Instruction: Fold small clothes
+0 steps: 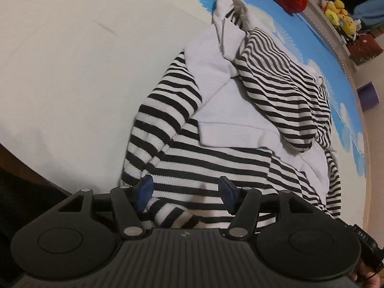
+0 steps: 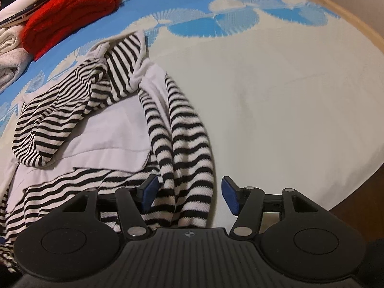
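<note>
A crumpled black-and-white striped garment [image 1: 211, 158] with plain white panels [image 1: 230, 105] lies on a white and blue patterned cloth [image 1: 72, 72]. My left gripper [image 1: 186, 192] hovers low over the garment's near striped hem, open, with striped fabric lying between the blue pads [image 1: 145, 190] and no pad pressing on it. In the right wrist view the same garment [image 2: 79, 120] spreads to the left. One striped sleeve [image 2: 189, 148] runs down between the pads of my right gripper [image 2: 189, 193], nearer the left pad. That gripper is open too.
A folded red knit [image 2: 69, 12] and folded white cloths [image 2: 9, 48] are stacked at the far left. Yellow plush toys [image 1: 338, 14] sit on a shelf beyond the surface. A wooden edge [image 2: 348, 21] bounds the covered surface, with plain white cloth [image 2: 288, 108] to the right.
</note>
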A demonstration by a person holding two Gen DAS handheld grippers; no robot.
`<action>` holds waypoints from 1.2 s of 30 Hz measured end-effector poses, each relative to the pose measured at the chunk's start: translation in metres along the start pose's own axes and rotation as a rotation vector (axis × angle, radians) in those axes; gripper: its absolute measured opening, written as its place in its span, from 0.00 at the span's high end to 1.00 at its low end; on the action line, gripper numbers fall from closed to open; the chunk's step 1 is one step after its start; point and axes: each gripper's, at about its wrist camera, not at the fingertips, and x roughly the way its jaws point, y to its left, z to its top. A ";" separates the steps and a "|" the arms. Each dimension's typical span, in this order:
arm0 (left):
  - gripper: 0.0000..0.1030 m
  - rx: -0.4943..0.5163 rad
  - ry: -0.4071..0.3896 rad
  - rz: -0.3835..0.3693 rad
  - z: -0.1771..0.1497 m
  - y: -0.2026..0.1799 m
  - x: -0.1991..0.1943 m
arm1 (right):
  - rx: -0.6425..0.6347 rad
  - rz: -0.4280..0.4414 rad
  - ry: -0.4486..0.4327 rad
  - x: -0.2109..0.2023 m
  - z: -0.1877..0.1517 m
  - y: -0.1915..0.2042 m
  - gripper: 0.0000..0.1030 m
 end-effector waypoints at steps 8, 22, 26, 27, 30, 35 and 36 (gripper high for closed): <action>0.37 0.114 -0.151 0.094 -0.004 -0.012 -0.021 | -0.007 0.013 0.058 0.009 -0.005 0.003 0.41; 0.47 0.195 -0.049 0.201 -0.006 -0.008 0.014 | -0.054 0.028 0.140 0.026 -0.011 0.017 0.37; 0.94 0.221 -0.076 0.188 -0.009 -0.010 0.008 | -0.051 0.071 0.102 0.019 -0.010 0.016 0.90; 0.94 0.226 -0.093 0.187 -0.011 -0.012 0.004 | -0.040 0.091 0.083 0.015 -0.009 0.015 0.91; 0.94 0.230 -0.134 0.179 -0.012 -0.014 -0.007 | -0.035 0.132 0.014 0.002 -0.007 0.014 0.91; 0.75 0.155 -0.023 0.152 -0.010 -0.002 0.009 | -0.012 0.070 0.072 0.012 -0.008 0.008 0.80; 0.73 0.157 -0.018 0.148 -0.012 -0.001 0.011 | 0.003 0.060 0.106 0.017 -0.009 0.006 0.74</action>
